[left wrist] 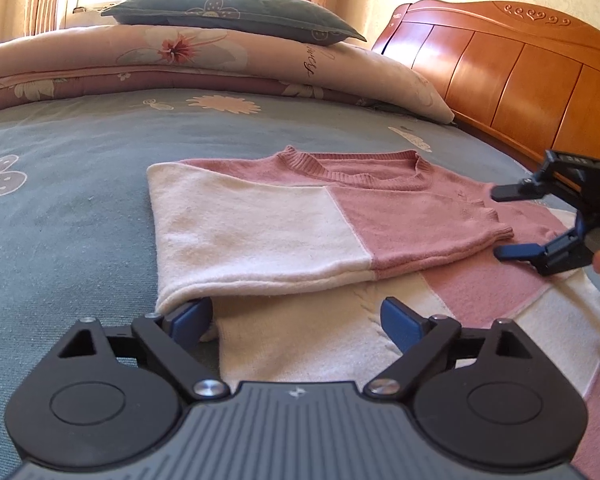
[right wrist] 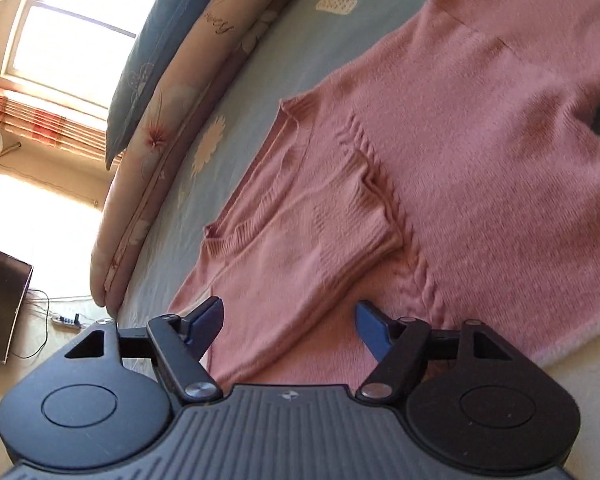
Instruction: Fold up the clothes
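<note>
A pink and cream knit sweater lies flat on the blue flowered bedsheet, with one side and its sleeve folded over the front. My left gripper is open at the sweater's near cream edge. Its left fingertip sits just under the corner of the folded layer. My right gripper comes in from the right, rolled on its side and open, beside the ribbed sleeve cuff. In the right wrist view the right gripper hovers open over the pink cloth, near the cuff; nothing is pinched.
A rolled flowered quilt with a blue pillow on top lies along the far side of the bed. The wooden headboard stands at the right. On the floor past the bed's edge are a dark box and a power strip.
</note>
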